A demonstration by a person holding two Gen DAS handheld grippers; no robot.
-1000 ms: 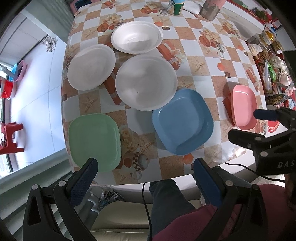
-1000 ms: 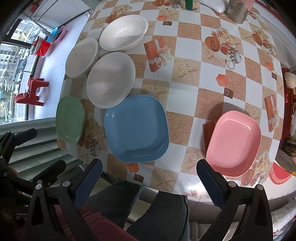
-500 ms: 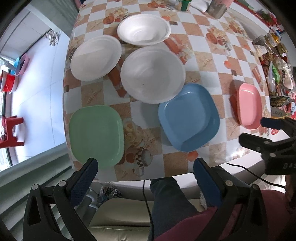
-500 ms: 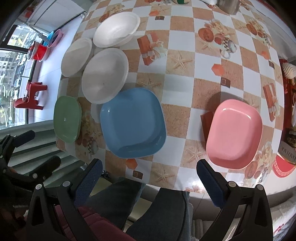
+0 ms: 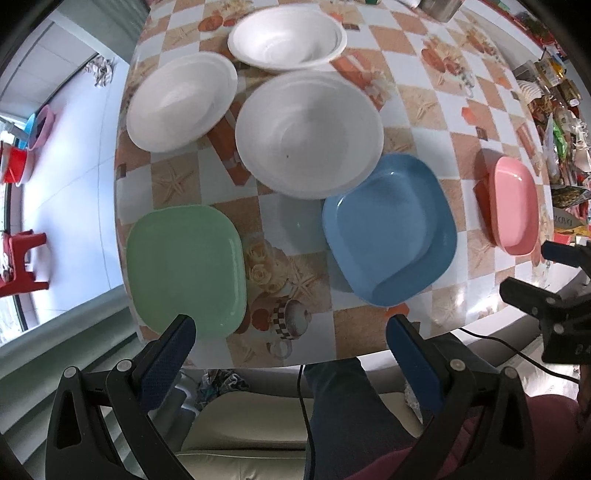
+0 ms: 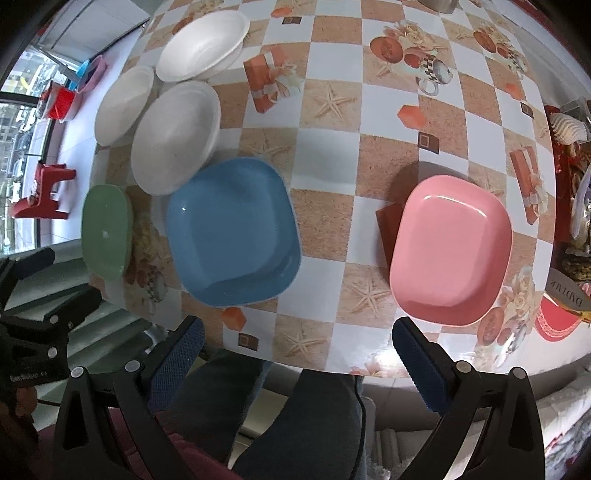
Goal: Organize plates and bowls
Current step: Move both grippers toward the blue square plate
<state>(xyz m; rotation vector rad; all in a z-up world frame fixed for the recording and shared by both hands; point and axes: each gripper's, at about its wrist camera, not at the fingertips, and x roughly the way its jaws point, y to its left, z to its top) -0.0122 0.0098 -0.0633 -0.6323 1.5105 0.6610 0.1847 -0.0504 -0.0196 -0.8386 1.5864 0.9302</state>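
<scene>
L gripper [image 5: 286, 328] hangs w/ jaws wide apart, empty, above the table's near edge; the green plate [image 5: 184, 269] lies just ahead. R gripper [image 6: 295, 339] likewise spread, empty, near the pink plate [image 6: 450, 251]. Blue plate [image 5: 388, 229] sits between; white plate [image 5: 181, 101], white dish [image 5: 308, 131] and white bowl [image 5: 286, 37] beyond. Looks like approach, nothing stacked yet. Next: drop to a rim and pinch.

Glossy plastic blue plate [image 6: 231, 236], pink plate [image 6: 450, 251] and green plate [image 5: 184, 269]; matt foam-like white bowl [image 5: 288, 35]; shiny patterned oilcloth worktop [image 6: 388, 122]; textured fingers [image 5: 168, 360].
</scene>
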